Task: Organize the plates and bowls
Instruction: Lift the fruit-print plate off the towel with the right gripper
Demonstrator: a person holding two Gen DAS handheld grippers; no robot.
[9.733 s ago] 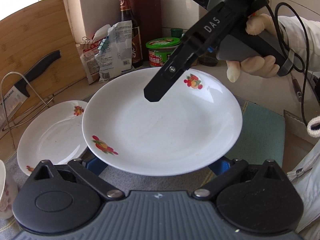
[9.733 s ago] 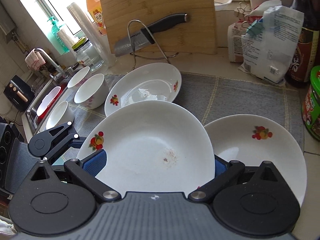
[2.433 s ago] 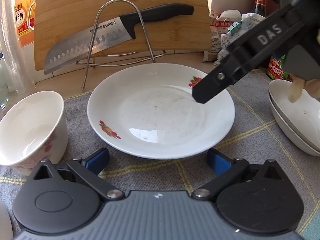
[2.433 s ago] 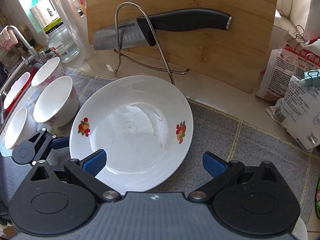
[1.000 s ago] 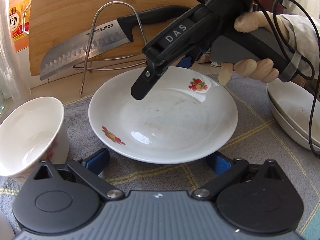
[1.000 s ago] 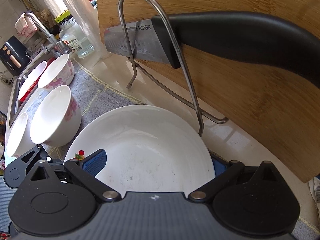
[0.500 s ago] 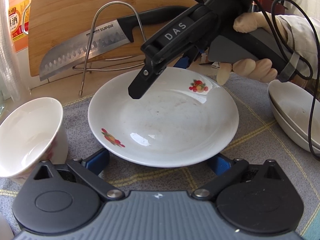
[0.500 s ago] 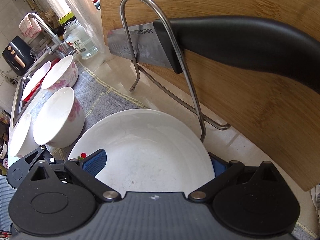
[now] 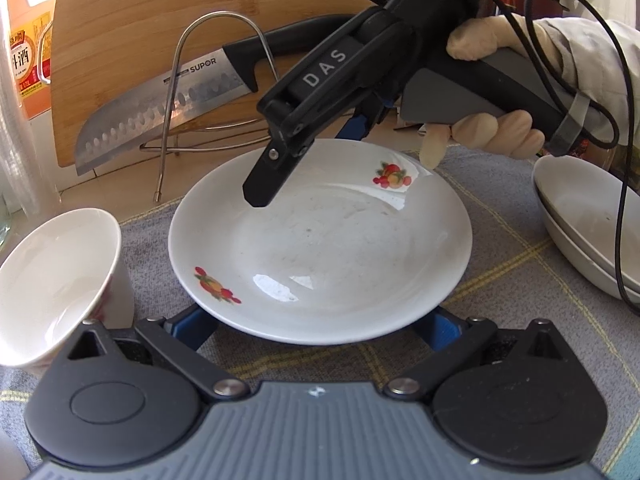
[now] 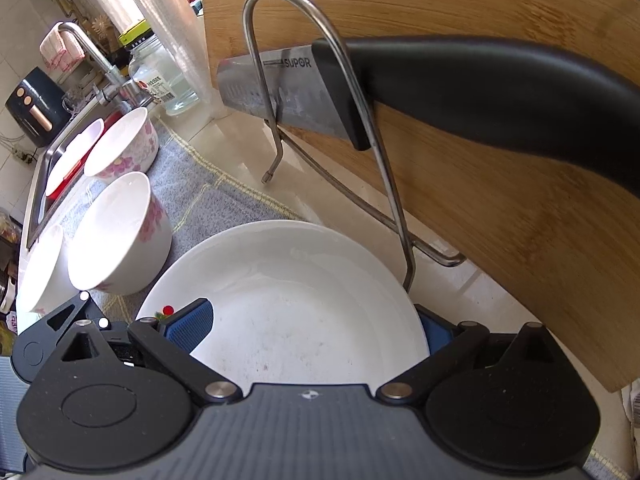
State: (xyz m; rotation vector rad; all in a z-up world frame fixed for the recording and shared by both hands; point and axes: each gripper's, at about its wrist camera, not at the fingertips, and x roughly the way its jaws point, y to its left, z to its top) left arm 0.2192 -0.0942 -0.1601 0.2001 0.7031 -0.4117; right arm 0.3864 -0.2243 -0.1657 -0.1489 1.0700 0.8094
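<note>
The plate [image 9: 320,240] sits on the grey mat [image 9: 500,248] on the table, in front of the wire rack [image 9: 224,76] that carries the knife [image 9: 168,108], with the board [image 9: 160,8] leaning behind; fruit prints mark its near-left and far-right rim. Both grippers are at this plate. The left gripper [image 9: 320,320] is spread wide at the near edge, its blue pads to either side of and below the rim; the jaws are not closed, and whether the pads touch the plate cannot be told. The right gripper [image 10: 316,328], held by a gloved hand [image 9: 492,128], reaches over the far edge from the right; from its own camera the plate [image 10: 288,300] fills the space between its blue pads, one over the left rim and one at the right rim, so it appears to straddle the plate, but a firm grasp cannot be told. In the left view one black finger of it hangs above the plate's far-left part.

A bowl [image 9: 52,280] stands just beside the plate on the left; in the right view three bowls with pink flowers line up along the mat, the nearest bowl [image 10: 116,232] close to the plate, and beyond them lies the sink [image 10: 52,168] with its tap [image 10: 92,56]. At the right of the left view two stacked plates [image 9: 580,224] rest on the mat, well apart from the first; a cable crosses in front of them.
</note>
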